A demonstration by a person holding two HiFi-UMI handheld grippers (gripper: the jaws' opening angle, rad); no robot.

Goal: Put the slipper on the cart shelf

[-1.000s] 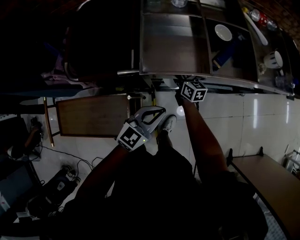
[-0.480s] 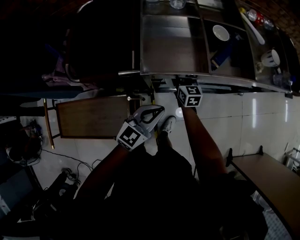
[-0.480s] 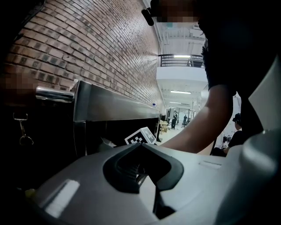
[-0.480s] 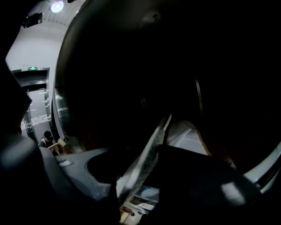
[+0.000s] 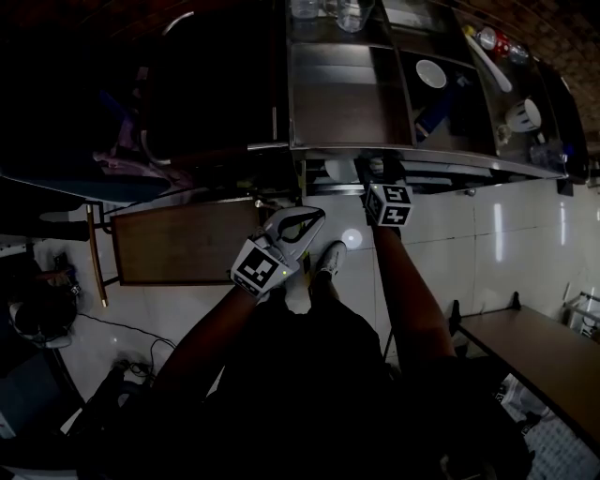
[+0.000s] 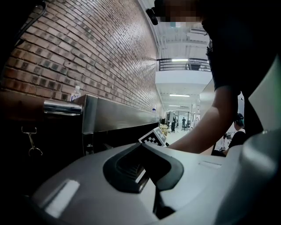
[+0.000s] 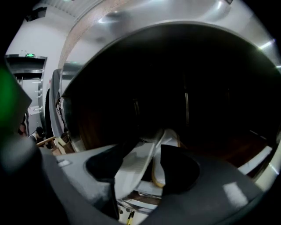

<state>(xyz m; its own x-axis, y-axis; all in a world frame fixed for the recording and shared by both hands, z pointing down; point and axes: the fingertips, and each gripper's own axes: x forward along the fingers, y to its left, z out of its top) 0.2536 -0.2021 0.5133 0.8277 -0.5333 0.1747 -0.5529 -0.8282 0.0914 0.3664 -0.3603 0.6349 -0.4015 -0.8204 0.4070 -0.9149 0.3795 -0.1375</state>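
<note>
Closest in, the person's two dark-sleeved arms reach forward over a white tiled floor (image 5: 450, 234), with one pale shoe (image 5: 333, 255) planted between them. The left gripper (image 5: 319, 217), grey with a black-and-white marker cube, hangs above the floor just short of the cart. Its jaws are together with nothing between them.

Just beyond, the right gripper (image 7: 142, 167) points in under the cart's top edge. Its jaws stand wide apart and have just been opening. The white slipper with a yellowish rim (image 7: 131, 171) shows in the gap between them, tilted on its edge, and the dark pads do not press on it. It rests on the dark cart shelf (image 7: 232, 151), below the steel top.

To the left of the left gripper a brown wooden panel (image 5: 183, 242) stands low over the floor.

Farther off, the cart's stainless steel top (image 5: 347, 94) is split into compartments. A round white bowl (image 5: 431, 72) lies in one of the right-hand ones, and a white cup (image 5: 523, 114) stands further right. Clear glasses (image 5: 342, 11) stand at the far edge.
</note>
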